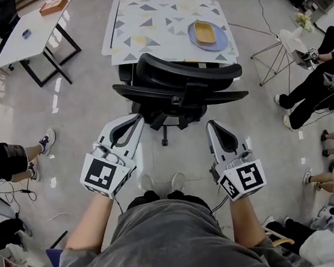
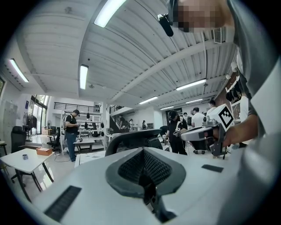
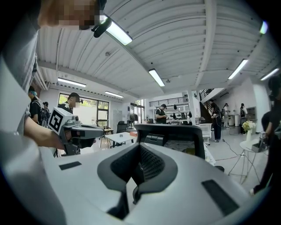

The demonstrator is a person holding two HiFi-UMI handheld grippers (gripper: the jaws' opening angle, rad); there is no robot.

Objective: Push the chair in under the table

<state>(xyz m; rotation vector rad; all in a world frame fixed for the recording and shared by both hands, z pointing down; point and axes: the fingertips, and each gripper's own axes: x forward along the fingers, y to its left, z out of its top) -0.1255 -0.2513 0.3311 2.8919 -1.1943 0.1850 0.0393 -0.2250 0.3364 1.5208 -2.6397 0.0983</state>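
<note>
Bright, even light from ceiling tube lights (image 2: 83,75), shadows soft and short. Pale glare streaks on the glossy floor (image 1: 56,96). Windows (image 3: 99,110) blow out a bit in right gripper view. Both gripper views: heavy fisheye, black vignetted corners, nearest foreground slightly soft. Head view sharp, edges bowed

1. Your black swivel chair (image 1: 179,87) shows a matt plastic frame and an open mesh back.
2. Your left tongs (image 1: 137,122) and right tongs (image 1: 214,127) look like smooth matt white plastic; their dark pads (image 2: 131,169) are finely textured.
3. The triangle-patterned table (image 1: 155,13) looks smooth.
4. The grey floor (image 1: 85,86) is glossy.
</note>
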